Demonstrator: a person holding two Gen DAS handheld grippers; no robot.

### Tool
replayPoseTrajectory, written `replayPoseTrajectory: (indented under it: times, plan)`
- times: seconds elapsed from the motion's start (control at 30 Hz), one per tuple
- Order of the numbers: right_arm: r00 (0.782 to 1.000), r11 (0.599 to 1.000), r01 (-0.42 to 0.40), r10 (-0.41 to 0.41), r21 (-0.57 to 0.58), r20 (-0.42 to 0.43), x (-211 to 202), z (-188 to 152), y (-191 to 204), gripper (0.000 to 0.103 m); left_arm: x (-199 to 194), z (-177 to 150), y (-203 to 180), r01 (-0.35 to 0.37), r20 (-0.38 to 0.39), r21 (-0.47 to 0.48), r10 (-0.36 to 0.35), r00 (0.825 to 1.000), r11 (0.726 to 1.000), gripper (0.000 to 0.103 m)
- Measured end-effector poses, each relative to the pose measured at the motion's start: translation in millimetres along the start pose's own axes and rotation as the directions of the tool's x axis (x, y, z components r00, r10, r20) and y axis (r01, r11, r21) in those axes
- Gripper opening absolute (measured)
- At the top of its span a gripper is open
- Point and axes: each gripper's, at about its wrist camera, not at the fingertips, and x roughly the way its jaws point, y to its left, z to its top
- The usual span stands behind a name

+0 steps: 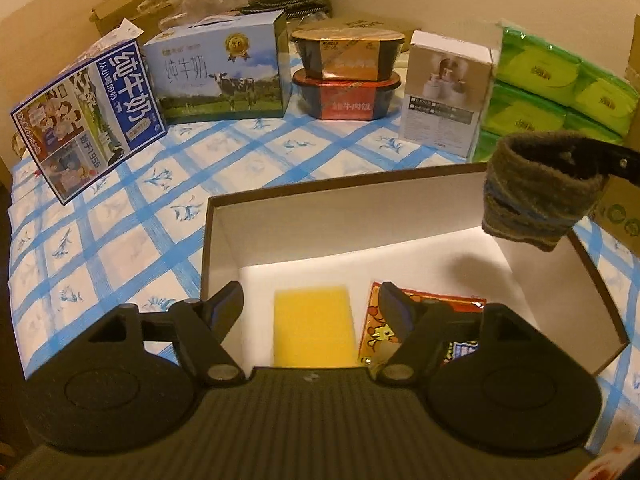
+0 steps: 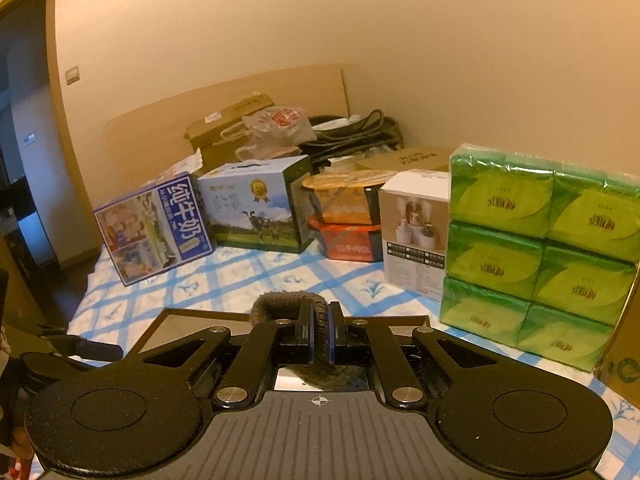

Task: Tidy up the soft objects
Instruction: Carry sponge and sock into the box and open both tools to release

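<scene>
Grey knitted sock [image 1: 536, 196] hangs pinched in your right gripper [image 2: 319, 338], upper right – lower it beside the yellow sponge [image 1: 314, 330] before releasing; left gripper [image 1: 312, 308] spread, empty.

Plain cream walls [image 2: 360, 20], warm dim light. Dark doorway [image 2: 24, 120] at left with wooden frame; light switch [image 2: 72, 75] on wall beside it. Wooden headboard [image 2: 248, 100] against back wall. Bed surface covered by white sheet with blue check and small flower print [image 1: 120, 216]. Clutter piled at far end near headboard: cardboard carton [image 2: 228, 120], plastic bag [image 2: 280, 124], dark bag [image 2: 360, 132].
</scene>
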Motion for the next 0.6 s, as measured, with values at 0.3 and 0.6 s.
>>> replayPoseTrajectory:
  times: [0.3,0.6]
  plan:
    - [1.0,1.0,0.016,-0.016,0.002,0.0,9,-3,-1,0.007,0,-8,4,-0.003,-0.028,0.013,0.004,1.0,1.0,0.073]
    - [1.0,1.0,-0.006,0.006,0.018,0.001,-20,-5,0,0.06,-30,-21,4,0.025,-0.019,0.018,-0.025,1.0,1.0,0.073]
